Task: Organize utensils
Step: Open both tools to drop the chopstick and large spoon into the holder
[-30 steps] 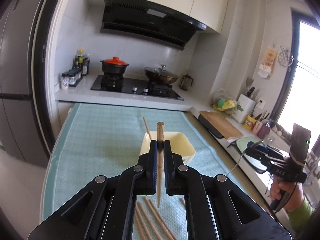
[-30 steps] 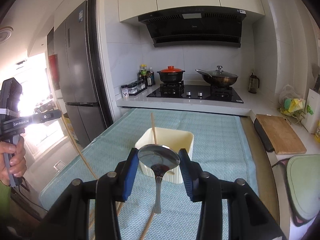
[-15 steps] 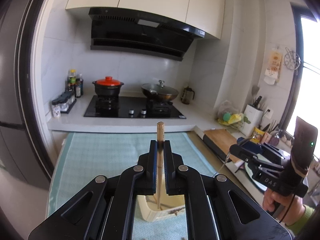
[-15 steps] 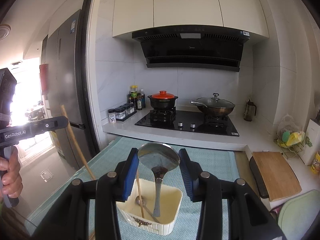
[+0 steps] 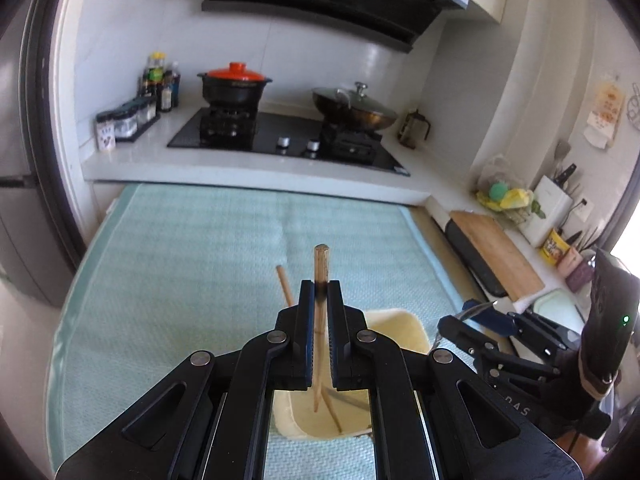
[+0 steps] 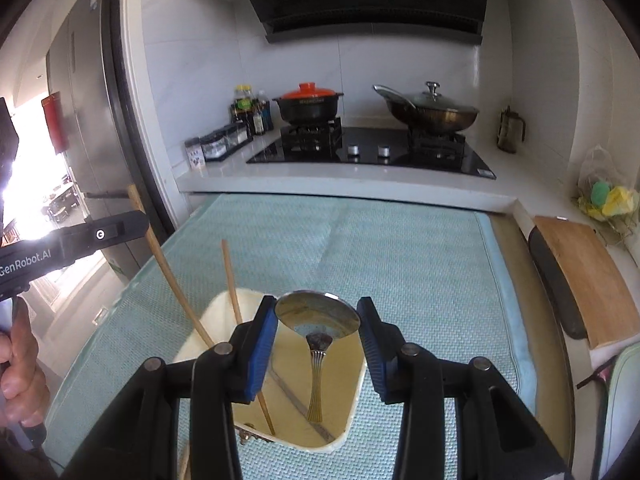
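Note:
My left gripper (image 5: 320,292) is shut on a wooden chopstick (image 5: 321,264) that stands upright, its lower end inside the cream bin (image 5: 404,326) below. A second chopstick (image 5: 285,284) leans in the same bin. My right gripper (image 6: 317,312) is shut on the bowl of a metal spoon (image 6: 318,314); the spoon's handle hangs down into the cream bin (image 6: 356,404). In the right wrist view the left gripper's chopstick (image 6: 172,276) and the leaning chopstick (image 6: 232,284) both reach into the bin. The left gripper body (image 6: 76,240) shows at the left there.
The bin sits on a teal mat (image 5: 192,248) over the counter. Behind are a stove (image 5: 288,140) with a red-lidded pot (image 5: 234,84) and a wok (image 5: 354,108). A wooden cutting board (image 6: 580,276) lies right. A fridge (image 6: 76,120) stands left.
Both grippers moved forward and down over the cream bin. The chopstick's lower end and the spoon's handle now hang inside it. Loose chopsticks on the mat dropped out of view.

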`<state>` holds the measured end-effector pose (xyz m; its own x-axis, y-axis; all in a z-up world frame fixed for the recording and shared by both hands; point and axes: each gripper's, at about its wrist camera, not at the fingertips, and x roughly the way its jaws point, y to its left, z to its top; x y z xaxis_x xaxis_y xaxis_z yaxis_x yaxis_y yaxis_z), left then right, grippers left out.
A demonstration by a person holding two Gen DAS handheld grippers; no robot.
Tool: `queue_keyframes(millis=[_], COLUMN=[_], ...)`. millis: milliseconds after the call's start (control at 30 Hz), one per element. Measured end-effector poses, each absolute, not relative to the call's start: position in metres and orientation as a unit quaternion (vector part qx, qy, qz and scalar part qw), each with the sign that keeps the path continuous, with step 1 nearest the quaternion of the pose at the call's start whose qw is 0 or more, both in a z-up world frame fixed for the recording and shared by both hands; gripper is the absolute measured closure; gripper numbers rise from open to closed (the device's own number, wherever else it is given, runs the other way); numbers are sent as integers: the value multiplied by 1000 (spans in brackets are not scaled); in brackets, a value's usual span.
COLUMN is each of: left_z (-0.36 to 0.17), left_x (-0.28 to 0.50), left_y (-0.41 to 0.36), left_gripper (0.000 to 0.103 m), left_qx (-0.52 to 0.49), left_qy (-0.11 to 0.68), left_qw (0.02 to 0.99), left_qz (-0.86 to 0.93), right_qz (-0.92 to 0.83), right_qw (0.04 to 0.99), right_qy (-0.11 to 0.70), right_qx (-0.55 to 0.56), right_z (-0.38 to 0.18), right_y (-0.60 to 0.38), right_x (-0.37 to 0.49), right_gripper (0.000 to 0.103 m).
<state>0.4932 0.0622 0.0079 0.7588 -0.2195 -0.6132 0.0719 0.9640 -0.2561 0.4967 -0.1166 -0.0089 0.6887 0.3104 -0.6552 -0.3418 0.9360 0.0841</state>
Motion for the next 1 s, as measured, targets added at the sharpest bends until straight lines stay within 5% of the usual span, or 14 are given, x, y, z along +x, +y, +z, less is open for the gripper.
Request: queue_keyframes(millis=[200, 267, 333, 567, 767, 1000], left_z=[-4, 4, 21, 67, 53, -40], left_x=[498, 490, 473, 378, 277, 209], left_y=[57, 60, 64, 96, 134, 148], left_gripper=[90, 66, 53, 26, 14, 14], left_qx=[-103, -105, -93, -6, 75, -19], left_qy=[365, 357, 334, 301, 304, 347], left_qw=[924, 926, 937, 952, 950, 938], left_qz=[-56, -56, -53, -56, -8, 11], right_qz=[153, 142, 148, 170, 186, 151], right_qw=[908, 916, 922, 942, 936, 942], right_qy=[389, 376, 357, 288, 278, 273], right_qx=[-15, -3, 12, -27, -114, -122], right_z=[-31, -21, -4, 54, 48, -21], right_y=[-122, -128, -135, -161, -180, -195], right_x=[512, 511, 502, 431, 334, 238], right_gripper=[56, 41, 41, 41, 41, 41])
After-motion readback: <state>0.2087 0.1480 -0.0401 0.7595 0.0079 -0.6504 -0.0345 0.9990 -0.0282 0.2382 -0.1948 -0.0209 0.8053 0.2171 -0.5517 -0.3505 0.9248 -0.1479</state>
